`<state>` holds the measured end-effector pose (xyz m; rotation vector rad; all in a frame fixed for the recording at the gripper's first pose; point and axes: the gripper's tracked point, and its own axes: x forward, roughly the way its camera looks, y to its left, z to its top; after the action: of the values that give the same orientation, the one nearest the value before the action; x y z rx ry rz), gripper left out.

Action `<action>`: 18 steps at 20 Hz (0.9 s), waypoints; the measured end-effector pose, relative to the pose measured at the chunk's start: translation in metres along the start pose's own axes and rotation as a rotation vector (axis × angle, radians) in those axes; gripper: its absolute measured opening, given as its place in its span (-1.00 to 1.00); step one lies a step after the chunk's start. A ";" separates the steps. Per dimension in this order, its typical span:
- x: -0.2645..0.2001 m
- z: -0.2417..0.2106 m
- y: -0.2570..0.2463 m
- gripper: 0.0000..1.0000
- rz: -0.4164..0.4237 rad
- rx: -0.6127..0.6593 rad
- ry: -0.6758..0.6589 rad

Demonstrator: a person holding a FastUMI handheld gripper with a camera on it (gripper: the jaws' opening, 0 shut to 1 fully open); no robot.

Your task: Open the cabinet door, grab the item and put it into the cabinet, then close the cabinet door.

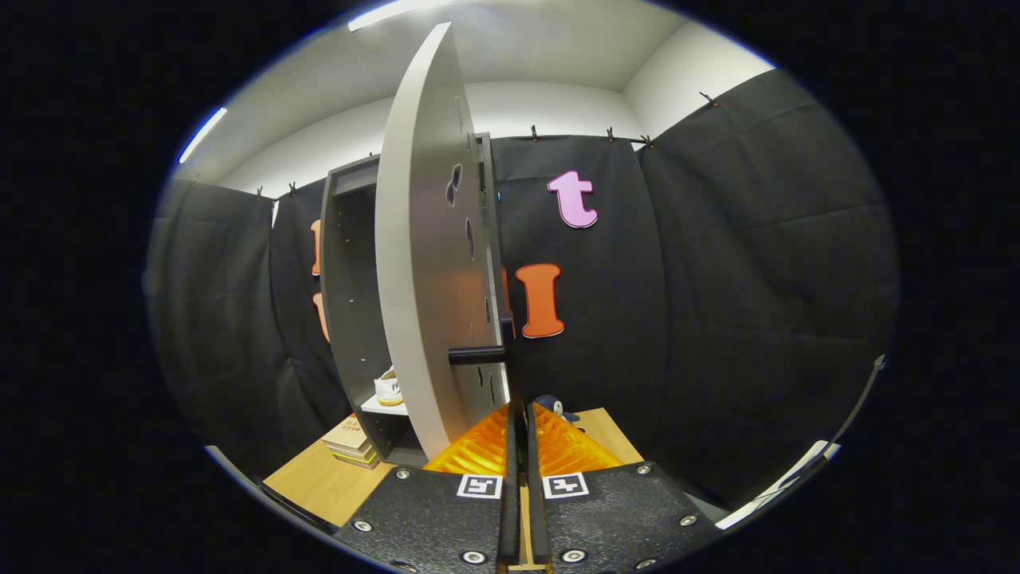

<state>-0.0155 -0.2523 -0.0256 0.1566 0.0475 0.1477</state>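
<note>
Fingertips of gripper [519, 414] nearly together, only a thin slit between them, nothing clamped. Pointed at free edge of cabinet door [422, 263], just below dark bar handle [478, 355] that sticks out from door face toward fingers; touching or not, cannot tell. Door swung wide open, seen almost edge-on, rising straight ahead of the tips. Grey cabinet [351, 279] behind and left of door, interior open to view. White shoe [390, 387] on a lower shelf inside, left of door edge, well beyond fingertips. Dark item [555, 405] peeking just past right fingertip on wooden table [327, 482], mostly hidden, type unclear. Stack of books [351, 442] on table beside cabinet base, left of fingers. Black cloth wall [717, 279] behind everything.
</note>
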 end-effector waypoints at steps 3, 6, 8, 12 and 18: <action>0.001 -0.007 0.000 -0.86 0.013 -0.001 0.010; -0.007 -0.013 -0.001 -0.86 -0.011 -0.007 0.035; -0.021 -0.018 -0.001 -0.86 -0.040 -0.044 0.055; -0.052 -0.008 0.007 -0.87 -0.082 -0.052 0.039; -0.085 0.007 0.042 -0.87 -0.085 -0.065 0.003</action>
<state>-0.1050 -0.2252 -0.0090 0.0897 0.0526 0.0644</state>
